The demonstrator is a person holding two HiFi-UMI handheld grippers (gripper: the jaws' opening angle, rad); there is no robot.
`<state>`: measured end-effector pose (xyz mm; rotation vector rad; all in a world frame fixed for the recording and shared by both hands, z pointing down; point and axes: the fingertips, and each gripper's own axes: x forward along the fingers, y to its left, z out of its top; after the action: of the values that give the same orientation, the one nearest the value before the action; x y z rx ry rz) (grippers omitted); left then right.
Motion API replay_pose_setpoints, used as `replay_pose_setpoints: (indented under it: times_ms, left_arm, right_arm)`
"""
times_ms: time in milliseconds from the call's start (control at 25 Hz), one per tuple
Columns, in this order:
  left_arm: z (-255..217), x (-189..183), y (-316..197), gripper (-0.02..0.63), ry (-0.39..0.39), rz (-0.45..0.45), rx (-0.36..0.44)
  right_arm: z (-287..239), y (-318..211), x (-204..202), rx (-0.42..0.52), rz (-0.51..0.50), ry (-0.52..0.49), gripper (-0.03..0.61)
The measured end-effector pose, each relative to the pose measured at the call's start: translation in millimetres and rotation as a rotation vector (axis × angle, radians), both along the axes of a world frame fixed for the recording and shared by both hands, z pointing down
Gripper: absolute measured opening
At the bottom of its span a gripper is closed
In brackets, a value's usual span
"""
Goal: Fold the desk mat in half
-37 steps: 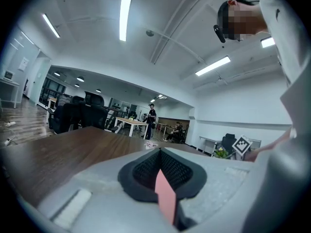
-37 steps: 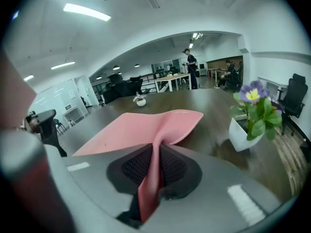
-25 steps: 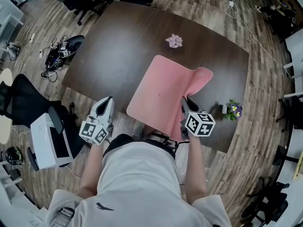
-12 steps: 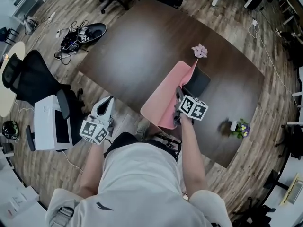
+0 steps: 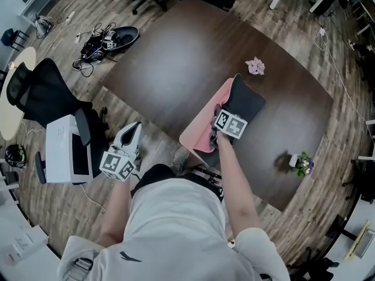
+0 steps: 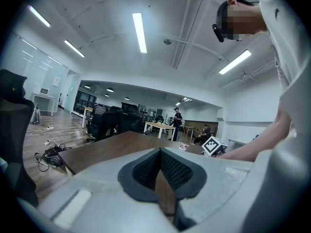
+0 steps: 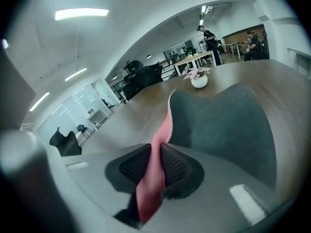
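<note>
The desk mat (image 5: 201,132) lies at the near edge of the dark brown table (image 5: 176,57). It is pink on top, and its right part is turned over so the dark underside (image 5: 246,101) faces up. My right gripper (image 5: 218,113) is over the mat, shut on its pink edge (image 7: 163,135). That edge runs between the pads, with the dark underside (image 7: 223,125) beyond. Its jaws have just been opening slightly, with the mat still between them. My left gripper (image 5: 133,125) hangs off the table to the left, shut (image 6: 159,152) and empty.
A small pink flower-like object (image 5: 255,67) sits farther back on the table, and a small pot of flowers (image 5: 302,164) stands at the right. On the floor at the left are a black office chair (image 5: 35,98), a white box (image 5: 61,151) and cables (image 5: 102,40).
My right gripper has carried the mat's edge up and to the left across the mat, so the dark underside now shows. The left gripper has barely shifted in the view.
</note>
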<state>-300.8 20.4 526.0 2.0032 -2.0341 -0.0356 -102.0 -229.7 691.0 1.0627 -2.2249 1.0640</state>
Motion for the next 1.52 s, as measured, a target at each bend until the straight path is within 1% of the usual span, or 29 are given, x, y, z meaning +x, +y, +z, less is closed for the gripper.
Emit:
replay_pose_setpoints:
  times_ms: [120,240,320,440,560,600,720,800,920,1000,1080,1320,1520]
  left_arm:
    - [2.0,1.1,-1.6,0.005,0.004,0.002,-0.002]
    - [2.8,0.8,-3.9,0.005,0.01,0.002,-0.001]
    - [3.8,2.3,-5.3,0.005,0.012,0.007,-0.002]
    - [2.9,4.8,-6.9,0.005,0.011,0.018,0.0]
    - [2.0,6.8,-9.6,0.005,0.008,0.029,0.002]
    - [1.8,7.5,-11.3,0.005,0.007,0.034,0.003]
    - [2.1,10.9,-18.0,0.005,0.011,0.054,0.006]
    - [2.7,16.1,-24.1,0.005,0.015,0.071,0.009]
    - [2.4,25.6,-34.4,0.005,0.017,0.106,0.016]
    - [3.0,32.9,-41.9,0.005,0.019,0.132,0.021]
    - [3.0,40.5,-50.0,0.005,0.023,0.159,0.027]
    - [3.5,68.7,-76.7,0.005,0.036,0.255,0.044]
    - [0.1,93.6,-98.5,0.005,0.035,0.329,0.065]
  right_arm:
    - [0.7,-1.0,-3.1,0.014,-0.003,0.01,0.086]
    - [-1.4,-2.6,-7.0,0.023,-0.011,-0.013,0.109]
    - [-6.4,-3.5,-11.8,0.03,-0.036,-0.06,0.127]
    - [-15.6,4.3,-24.2,0.046,-0.127,-0.125,0.123]
    - [-29.1,14.7,-27.7,0.094,-0.176,-0.163,0.115]
    - [-36.9,18.2,-28.3,0.111,-0.185,-0.2,0.112]
    - [-62.5,33.0,-28.1,0.155,-0.237,-0.321,0.13]
    - [-76.5,42.5,-19.6,0.192,-0.275,-0.355,0.143]
    - [-100.4,50.0,8.1,0.262,-0.267,-0.39,0.144]
    - [-118.2,50.7,35.8,0.319,-0.226,-0.397,0.132]
    - [-134.8,50.3,68.4,0.376,-0.171,-0.383,0.121]
    - [-163.6,62.5,174.3,0.535,0.002,-0.217,0.107]
    - [-172.7,81.0,247.2,0.594,0.128,-0.106,0.107]
